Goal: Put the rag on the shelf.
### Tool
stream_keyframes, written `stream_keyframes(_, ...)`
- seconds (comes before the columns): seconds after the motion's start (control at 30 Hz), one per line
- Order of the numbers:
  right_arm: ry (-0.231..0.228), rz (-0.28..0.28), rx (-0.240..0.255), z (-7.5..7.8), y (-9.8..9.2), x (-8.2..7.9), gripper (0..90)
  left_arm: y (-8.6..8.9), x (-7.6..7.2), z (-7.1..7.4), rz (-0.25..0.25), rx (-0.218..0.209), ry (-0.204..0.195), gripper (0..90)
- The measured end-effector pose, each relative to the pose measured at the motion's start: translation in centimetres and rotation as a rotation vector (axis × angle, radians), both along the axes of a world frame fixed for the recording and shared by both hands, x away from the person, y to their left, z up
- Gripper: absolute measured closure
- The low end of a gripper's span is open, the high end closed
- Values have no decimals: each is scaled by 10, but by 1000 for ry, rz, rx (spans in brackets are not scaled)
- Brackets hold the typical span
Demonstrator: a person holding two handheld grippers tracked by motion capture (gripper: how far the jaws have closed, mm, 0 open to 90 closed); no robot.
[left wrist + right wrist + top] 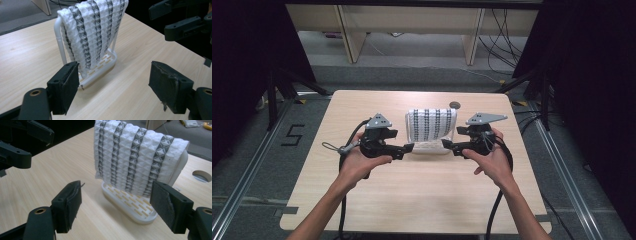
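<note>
Towel [432, 125] on rack [430, 148]: soft, light, probably slips easily; I'd pinch its lower corners. Left gripper [409, 148], right gripper [446, 145]: wide open, empty.

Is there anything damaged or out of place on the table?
Mostly no: the towel hangs evenly over the white rack, which stands upright. Only the pads look worn: the right tool has a frayed thread on one pad, and the left tool has a torn pad edge.

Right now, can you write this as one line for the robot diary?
left gripper: open, empty | right gripper: open, empty | striped towel: draped over white rack | grippers flank rack
</note>
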State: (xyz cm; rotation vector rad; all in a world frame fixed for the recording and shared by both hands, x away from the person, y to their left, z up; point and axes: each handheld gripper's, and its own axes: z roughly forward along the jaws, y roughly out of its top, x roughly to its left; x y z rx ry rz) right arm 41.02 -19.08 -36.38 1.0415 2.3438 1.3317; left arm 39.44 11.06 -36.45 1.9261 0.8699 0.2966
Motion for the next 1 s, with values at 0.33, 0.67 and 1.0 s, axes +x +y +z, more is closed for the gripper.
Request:
stream_keyframes(0.33, -12, 12, -11, -5, -5, -7, 260, 13, -10, -12, 17, -8, 9, 231)
stream_keyframes(0.67, 3, 15, -10, -13, -7, -15, 258, 19, -17, -24, 18, -5, 25, 226)
stream_keyframes(1.0, 12, 34, -12, -22, -11, -27, 251, 22, -27, -34, 7, -7, 21, 210)
